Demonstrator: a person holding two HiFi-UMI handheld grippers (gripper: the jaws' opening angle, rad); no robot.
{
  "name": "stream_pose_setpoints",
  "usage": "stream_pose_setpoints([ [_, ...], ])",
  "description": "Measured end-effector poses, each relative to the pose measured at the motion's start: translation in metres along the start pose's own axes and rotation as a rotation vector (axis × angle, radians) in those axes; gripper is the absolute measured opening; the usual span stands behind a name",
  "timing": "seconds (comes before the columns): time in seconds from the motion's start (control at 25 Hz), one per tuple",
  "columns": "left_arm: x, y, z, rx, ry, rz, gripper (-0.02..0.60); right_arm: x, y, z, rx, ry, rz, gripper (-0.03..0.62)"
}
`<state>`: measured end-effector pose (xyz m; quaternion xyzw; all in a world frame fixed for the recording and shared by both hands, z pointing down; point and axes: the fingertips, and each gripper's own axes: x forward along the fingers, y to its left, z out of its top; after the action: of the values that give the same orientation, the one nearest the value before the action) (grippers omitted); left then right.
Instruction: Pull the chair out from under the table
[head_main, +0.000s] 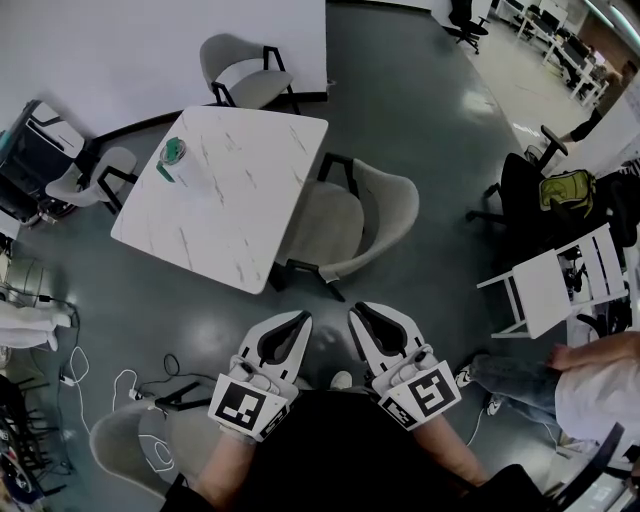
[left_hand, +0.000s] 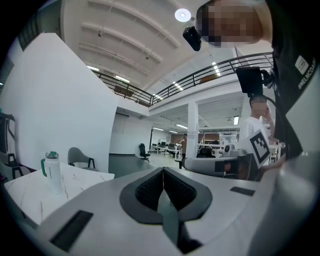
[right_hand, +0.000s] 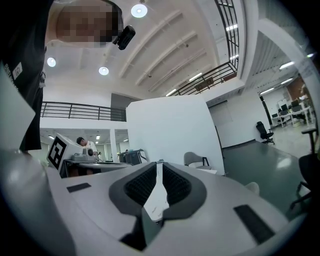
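Beige chair pushed in at the white marble table, in front of my two tongs.
The seat of the chair is partly under the near edge of the table. My left tongs and right tongs are both closed on nothing, side by side, apart from the chair. A bottle stands on the table.

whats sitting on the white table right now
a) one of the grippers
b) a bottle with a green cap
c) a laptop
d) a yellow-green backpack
b: the head view shows a bottle with a green cap standing near the left corner of the white table, and the left gripper view shows it upright there too.
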<state>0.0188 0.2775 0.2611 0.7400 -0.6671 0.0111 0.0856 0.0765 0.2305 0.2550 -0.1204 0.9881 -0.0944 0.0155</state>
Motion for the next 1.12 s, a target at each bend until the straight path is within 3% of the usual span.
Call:
stream_pose_setpoints([
  [0.2, 0.016, -0.010, -0.009, -0.003, 0.026, -0.011, 0.006, -0.006, -0.021, -0.011, 0.033, 0.021, -0.020, 0.041],
  [0.36, 0.032, 0.006, -0.012, -0.014, 0.032, -0.015, 0.006, 0.008, -0.037, -0.016, 0.038, 0.035, -0.032, 0.041],
  [0.68, 0.080, 0.079, -0.005, 0.002, 0.054, -0.054, 0.006, 0.084, -0.074, -0.022, 0.030, 0.065, -0.078, 0.043],
  [0.88, 0.109, 0.125, -0.007, 0.031, 0.105, -0.146, 0.006, 0.142, -0.095, -0.027, 0.044, 0.086, -0.115, 0.043],
  [1.12, 0.131, 0.179, -0.017, 0.057, 0.149, -0.196, 0.008, 0.197, -0.123, -0.043, 0.054, 0.136, -0.179, 0.043],
])
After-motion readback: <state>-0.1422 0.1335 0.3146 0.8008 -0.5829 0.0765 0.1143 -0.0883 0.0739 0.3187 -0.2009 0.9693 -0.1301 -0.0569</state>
